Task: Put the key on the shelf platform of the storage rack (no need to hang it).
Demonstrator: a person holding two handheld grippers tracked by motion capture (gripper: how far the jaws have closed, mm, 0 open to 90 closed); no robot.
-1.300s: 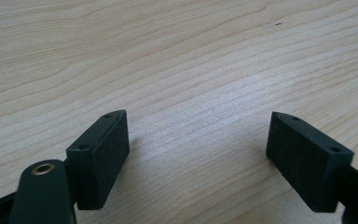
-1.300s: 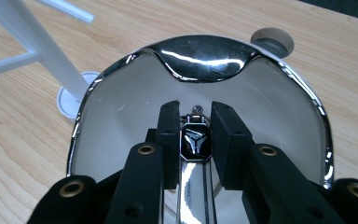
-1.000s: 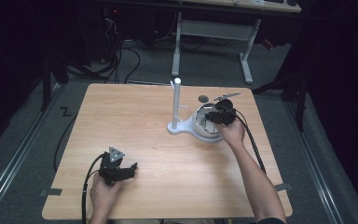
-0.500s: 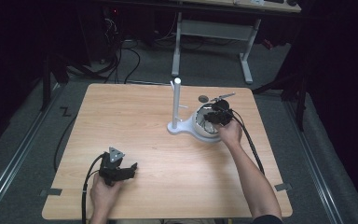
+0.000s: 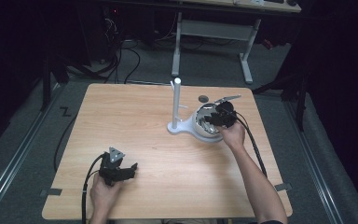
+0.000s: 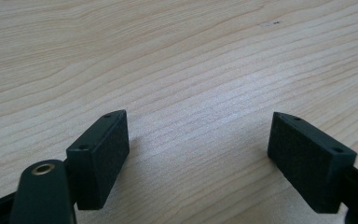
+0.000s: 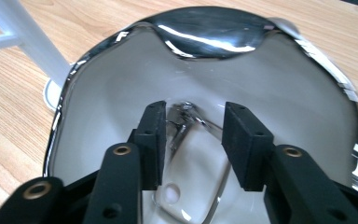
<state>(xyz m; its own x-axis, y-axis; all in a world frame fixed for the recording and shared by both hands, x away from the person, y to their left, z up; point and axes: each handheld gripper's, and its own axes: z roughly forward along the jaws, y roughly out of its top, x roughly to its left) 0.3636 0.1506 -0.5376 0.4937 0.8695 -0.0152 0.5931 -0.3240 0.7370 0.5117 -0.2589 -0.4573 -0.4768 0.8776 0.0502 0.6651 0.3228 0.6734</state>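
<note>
Steel bowl (image 5: 206,122) sits near the far right corner of the wooden surface (image 5: 140,121), touching the base of a white stand (image 5: 177,105) whose upright post rises just left of it. Inside the bowl's shiny hollow lies a small, tangled metal piece (image 7: 184,122). The right gripper (image 7: 193,140) dips into the bowl, its jaws having just been opening, parted on either side of that piece without pressing it. The left gripper (image 6: 198,154) rests near the front left corner, jaws spread wide over bare wood. No readable writing anywhere.
</note>
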